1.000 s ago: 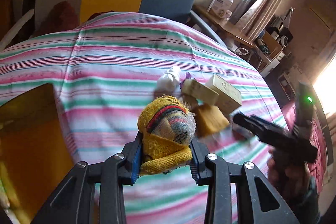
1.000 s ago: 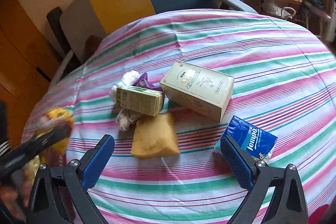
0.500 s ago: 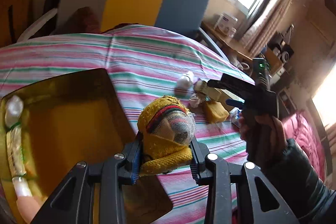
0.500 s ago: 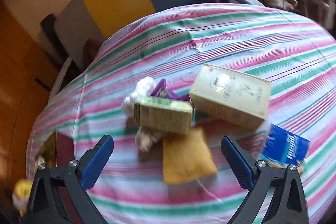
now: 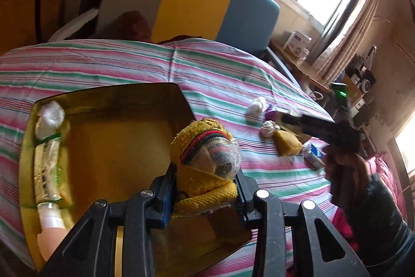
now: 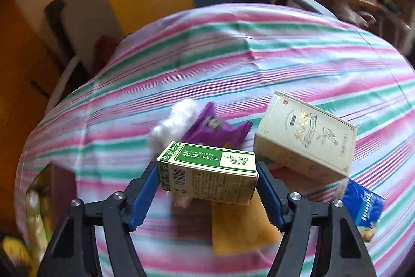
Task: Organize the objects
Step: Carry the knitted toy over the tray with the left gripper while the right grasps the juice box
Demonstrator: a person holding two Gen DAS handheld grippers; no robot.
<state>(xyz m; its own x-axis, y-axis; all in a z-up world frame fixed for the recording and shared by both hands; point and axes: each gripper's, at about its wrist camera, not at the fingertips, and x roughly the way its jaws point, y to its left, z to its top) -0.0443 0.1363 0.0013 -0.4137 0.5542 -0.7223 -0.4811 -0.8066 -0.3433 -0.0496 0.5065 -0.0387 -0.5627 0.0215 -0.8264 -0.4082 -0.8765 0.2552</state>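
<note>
My left gripper is clamped on the yellow knitted sock bundle, low centre of frame, over the open yellow cardboard box. My right gripper is closing around the green-and-cream carton, pads at its ends, at centre above the striped tablecloth.

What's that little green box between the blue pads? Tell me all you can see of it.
The green box is a small cardboard carton lying on its long side, a little tilted. Its top face is green with white characters and a leaf border; the side facing the camera is cream with fine print and a barcode. It sits between the right gripper, whose jaws are closing, each blue pad against one end. Whether it rests on what lies beneath cannot be told.
</note>
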